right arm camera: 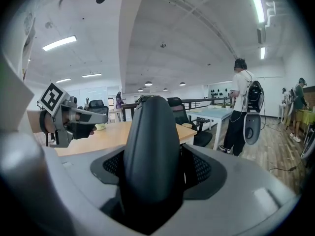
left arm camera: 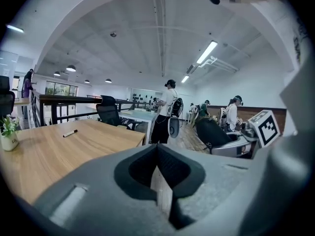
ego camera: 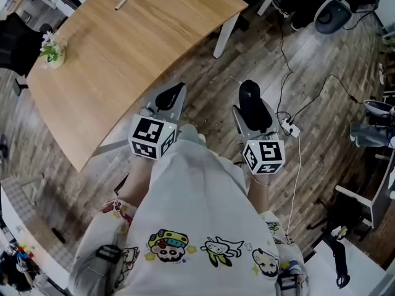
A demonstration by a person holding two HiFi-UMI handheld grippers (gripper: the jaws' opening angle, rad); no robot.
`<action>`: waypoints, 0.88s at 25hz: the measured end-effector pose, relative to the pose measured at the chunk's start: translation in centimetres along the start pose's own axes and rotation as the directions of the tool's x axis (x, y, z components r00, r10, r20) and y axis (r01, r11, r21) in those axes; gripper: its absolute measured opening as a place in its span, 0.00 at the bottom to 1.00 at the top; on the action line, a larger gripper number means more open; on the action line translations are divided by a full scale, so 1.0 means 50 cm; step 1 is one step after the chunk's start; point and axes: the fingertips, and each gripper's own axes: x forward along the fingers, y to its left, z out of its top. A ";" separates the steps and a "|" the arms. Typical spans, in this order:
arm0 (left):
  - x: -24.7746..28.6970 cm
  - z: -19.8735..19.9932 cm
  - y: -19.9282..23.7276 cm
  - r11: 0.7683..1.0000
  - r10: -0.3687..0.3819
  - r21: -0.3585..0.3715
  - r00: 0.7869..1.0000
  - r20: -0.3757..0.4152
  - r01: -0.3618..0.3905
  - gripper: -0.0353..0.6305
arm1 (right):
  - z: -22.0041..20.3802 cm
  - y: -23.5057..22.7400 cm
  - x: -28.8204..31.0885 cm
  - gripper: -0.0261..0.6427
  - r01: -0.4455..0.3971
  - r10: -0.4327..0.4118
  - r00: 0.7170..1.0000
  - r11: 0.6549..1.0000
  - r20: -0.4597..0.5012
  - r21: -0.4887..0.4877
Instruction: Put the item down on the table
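Grips the black rounded item (ego camera: 249,97) in the right claw (ego camera: 253,119), over the wooden floor (ego camera: 321,159) off the desk's (ego camera: 123,60) near edge, left claw (ego camera: 170,98) pressed together and empty, so has yet to reach the desk and let go.

The person wears a white short-sleeved shirt (ego camera: 197,202) printed with a row of small colourful cartoon figures (ego camera: 168,245), with a black strap buckle (ego camera: 108,254) at each shoulder. The left gripper (ego camera: 171,96) and right gripper (ego camera: 250,103) have smooth pale grey shells and jaws lined with black textured pads. Each one carries a white cube, the left cube (ego camera: 152,137) and the right cube (ego camera: 264,156), marked with black square patterns.
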 end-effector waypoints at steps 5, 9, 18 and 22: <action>0.010 -0.018 -0.012 1.000 0.004 -0.007 1.000 -0.020 -0.004 0.05 | -0.022 -0.023 -0.013 0.53 0.009 -0.009 1.000 1.000 -0.011 0.025; 0.044 -0.019 -0.002 1.000 -0.004 -0.013 1.000 -0.028 0.004 0.05 | -0.028 -0.048 0.011 0.53 0.018 -0.017 1.000 0.999 -0.020 0.045; 0.202 0.033 0.084 0.999 -0.026 -0.023 0.999 -0.038 0.025 0.05 | 0.034 -0.140 0.159 0.53 0.029 -0.028 0.999 0.998 -0.025 0.056; 0.281 0.085 0.139 0.999 -0.034 -0.008 0.999 -0.031 0.034 0.05 | 0.090 -0.193 0.240 0.53 0.036 -0.035 0.999 0.998 -0.009 0.049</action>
